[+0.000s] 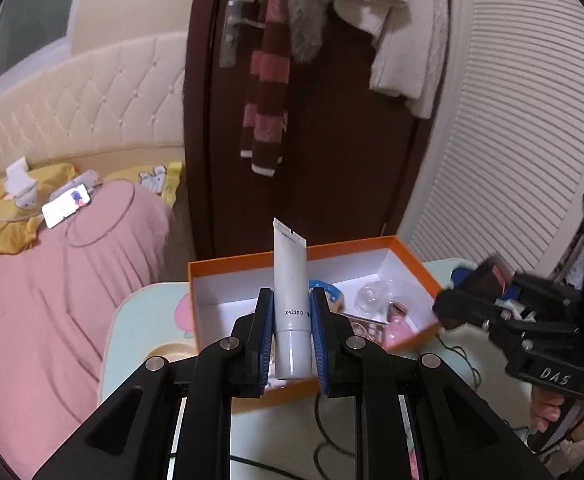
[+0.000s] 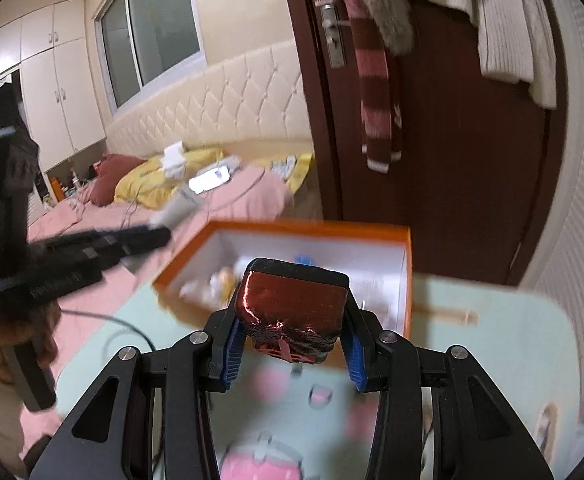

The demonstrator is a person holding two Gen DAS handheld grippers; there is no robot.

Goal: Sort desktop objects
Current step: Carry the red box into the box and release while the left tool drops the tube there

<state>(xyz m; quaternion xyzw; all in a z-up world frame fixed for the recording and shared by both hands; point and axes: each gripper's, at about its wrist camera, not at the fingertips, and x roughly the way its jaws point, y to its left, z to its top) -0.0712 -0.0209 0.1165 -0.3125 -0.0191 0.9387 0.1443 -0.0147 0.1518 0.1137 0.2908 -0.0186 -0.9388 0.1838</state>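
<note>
My left gripper (image 1: 291, 316) is shut on a white tube (image 1: 290, 280), held upright with its cap down, above the near wall of the orange box (image 1: 228, 264). The box holds several small items, among them a clear wrapper (image 1: 371, 294) and a pink piece (image 1: 397, 326). My right gripper (image 2: 292, 320) is shut on a dark block wrapped in shiny red foil (image 2: 292, 304), just in front of the orange box (image 2: 407, 280). The right gripper also shows at the right of the left wrist view (image 1: 475, 292).
The box stands on a pale green table (image 2: 491, 320) with pink prints and a black cable (image 1: 323, 452). A pink bed (image 1: 52, 300) with a phone (image 1: 66, 206) lies left. A brown door (image 1: 331, 140) with hanging scarves stands behind.
</note>
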